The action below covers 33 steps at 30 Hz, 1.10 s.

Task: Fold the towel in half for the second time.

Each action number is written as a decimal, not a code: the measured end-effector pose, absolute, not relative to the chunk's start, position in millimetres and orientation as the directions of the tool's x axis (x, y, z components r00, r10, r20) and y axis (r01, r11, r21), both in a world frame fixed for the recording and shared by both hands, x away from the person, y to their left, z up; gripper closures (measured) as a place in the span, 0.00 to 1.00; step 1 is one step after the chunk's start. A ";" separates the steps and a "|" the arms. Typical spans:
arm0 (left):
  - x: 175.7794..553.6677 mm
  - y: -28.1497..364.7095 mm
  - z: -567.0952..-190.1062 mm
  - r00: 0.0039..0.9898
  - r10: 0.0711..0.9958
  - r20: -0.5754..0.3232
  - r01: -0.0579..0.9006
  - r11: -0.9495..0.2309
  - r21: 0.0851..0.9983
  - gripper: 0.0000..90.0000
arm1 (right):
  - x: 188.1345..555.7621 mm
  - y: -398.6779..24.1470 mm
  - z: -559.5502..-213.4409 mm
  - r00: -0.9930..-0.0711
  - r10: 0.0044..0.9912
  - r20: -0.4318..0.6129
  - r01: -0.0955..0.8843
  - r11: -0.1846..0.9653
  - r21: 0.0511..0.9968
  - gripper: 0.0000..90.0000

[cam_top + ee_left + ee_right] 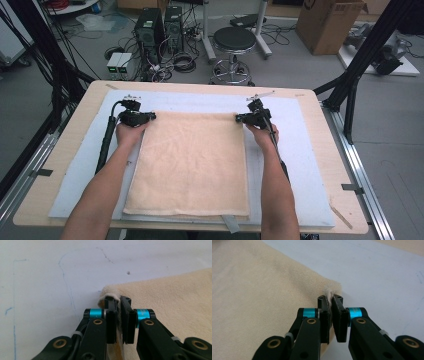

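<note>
High view: flat cream towel (190, 165), far corners pinched by left hand-held gripper (145, 117) and right hand-held gripper (244, 118).

Pinching the rolled corner of a cream towel (162, 302) between the two black jaws of the left gripper (119, 305), pads pressing on the fabric, the towel lying flat on a pale blue-marked mat (50, 277).

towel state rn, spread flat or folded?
Spread flat: the towel lies open on the white mat, its far corners pinched by the left gripper and right gripper.
</note>
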State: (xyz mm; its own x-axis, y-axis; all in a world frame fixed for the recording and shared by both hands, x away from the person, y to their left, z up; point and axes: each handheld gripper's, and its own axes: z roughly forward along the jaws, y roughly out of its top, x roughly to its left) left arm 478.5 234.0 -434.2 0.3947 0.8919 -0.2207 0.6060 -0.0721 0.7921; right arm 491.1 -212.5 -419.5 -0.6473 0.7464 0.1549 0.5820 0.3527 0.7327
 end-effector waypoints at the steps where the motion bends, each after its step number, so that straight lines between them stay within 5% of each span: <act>1: 478.2 234.5 -432.1 0.396 0.890 -0.226 0.603 -0.066 0.795 0.94 | 490.8 -213.2 -418.0 -0.648 0.746 0.152 0.577 0.352 0.737 0.95; 16: 476.2 239.8 -372.8 0.464 0.865 -0.193 0.436 -0.032 0.900 0.95 | 489.0 -224.9 -354.1 -0.671 0.735 0.097 0.469 0.320 0.823 0.95; 33: 446.8 247.2 -363.1 0.556 0.808 -0.192 0.385 -0.046 0.922 0.94 | 465.4 -227.5 -352.8 -0.737 0.663 0.127 0.435 0.321 0.841 0.95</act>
